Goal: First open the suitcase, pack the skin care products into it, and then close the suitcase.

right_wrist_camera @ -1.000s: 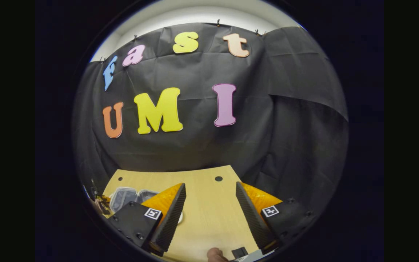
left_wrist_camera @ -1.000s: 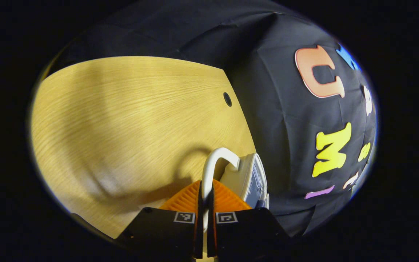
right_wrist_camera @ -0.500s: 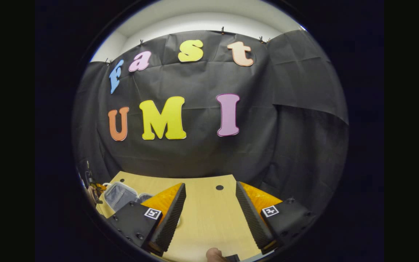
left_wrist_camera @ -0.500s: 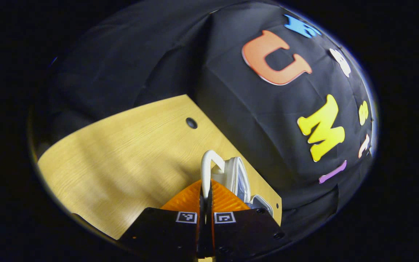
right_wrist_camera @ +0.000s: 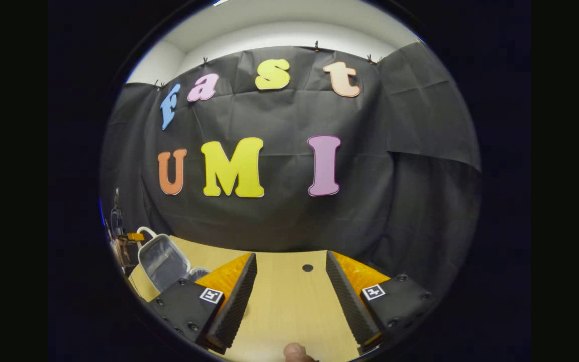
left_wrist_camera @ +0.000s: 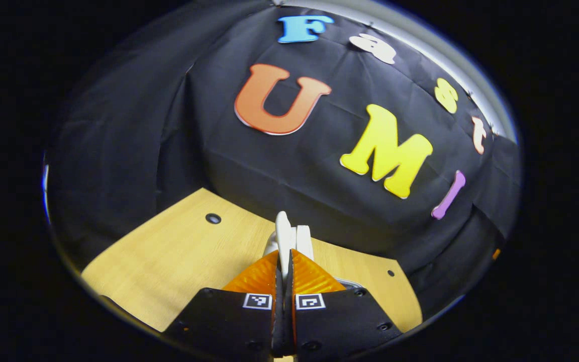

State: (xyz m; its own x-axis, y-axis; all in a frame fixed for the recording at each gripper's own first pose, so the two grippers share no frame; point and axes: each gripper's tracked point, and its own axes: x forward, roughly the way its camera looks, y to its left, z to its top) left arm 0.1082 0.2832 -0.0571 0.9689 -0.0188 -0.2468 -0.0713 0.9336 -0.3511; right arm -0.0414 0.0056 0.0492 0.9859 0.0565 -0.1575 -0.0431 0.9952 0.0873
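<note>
Pale wood grain covers the table (left_wrist_camera: 179,261), and at its far edge the left gripper (left_wrist_camera: 284,261) has its fingers clenched on the white handle (left_wrist_camera: 283,236) of the suitcase lid (left_wrist_camera: 303,236), seen edge-on just beyond the tips; in the right gripper view the same lid (right_wrist_camera: 161,259) stands raised and tilted at the table's left side — its grey lining facing the camera, its handle at the top. The right gripper (right_wrist_camera: 289,286) hangs above the bare table with its fingers spread wide, grasping nothing; a fingertip (right_wrist_camera: 295,352) shows at the bottom edge.
</note>
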